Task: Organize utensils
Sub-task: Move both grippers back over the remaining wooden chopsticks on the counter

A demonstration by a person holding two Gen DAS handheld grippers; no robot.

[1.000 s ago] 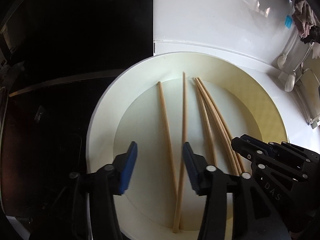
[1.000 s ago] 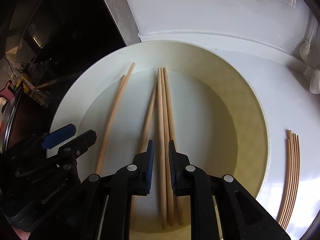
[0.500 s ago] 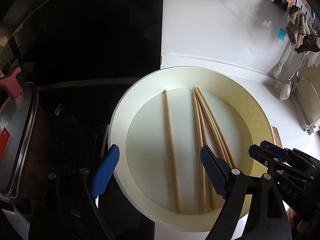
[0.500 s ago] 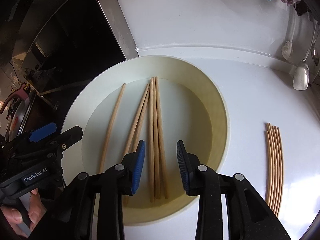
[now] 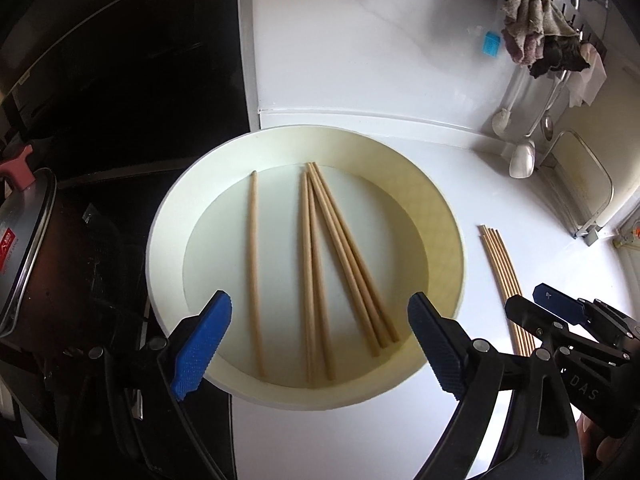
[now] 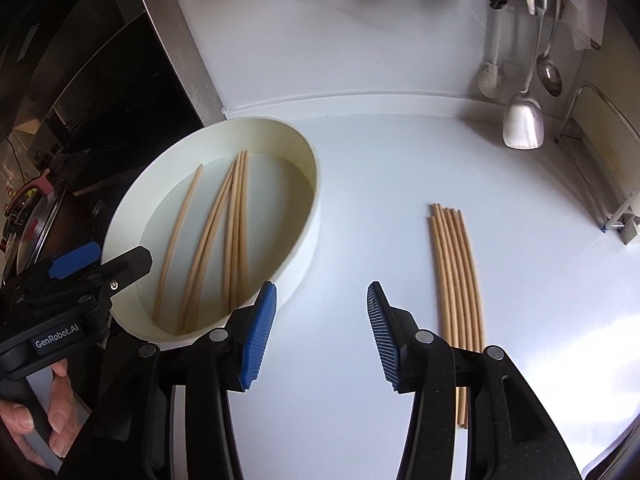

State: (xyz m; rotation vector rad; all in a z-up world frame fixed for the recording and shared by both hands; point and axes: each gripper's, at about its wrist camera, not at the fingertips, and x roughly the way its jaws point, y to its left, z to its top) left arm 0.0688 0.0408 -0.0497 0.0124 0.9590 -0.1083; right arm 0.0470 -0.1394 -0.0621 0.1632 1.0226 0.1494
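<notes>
While both grippers hang above a white counter (image 6: 360, 184), neither holds anything. Left gripper (image 5: 320, 344) has its blue pads spread wide, over the near rim of a round cream tray (image 5: 440, 208). Right gripper (image 6: 322, 332) is also wide open w/ nothing between its pads, over bare counter between the tray and a second bundle.

Six wooden chopsticks lie flat in the tray: a single stick (image 5: 254, 264) apart on the left, and five fanned together (image 5: 332, 264), tips nearly touching at the far end, some overlapping. Another neat row of chopsticks (image 6: 456, 276) lies on the counter, right of the tray, well apart from it.

Judgement: sticks look light, stiff, smooth, so likely to roll or pivot if pinched near an end. Best grip approx. mid-length, pads across the stick. The single stick is easiest; the tray wall may block a low approach. Fanned ones could drag neighbours along.
</notes>
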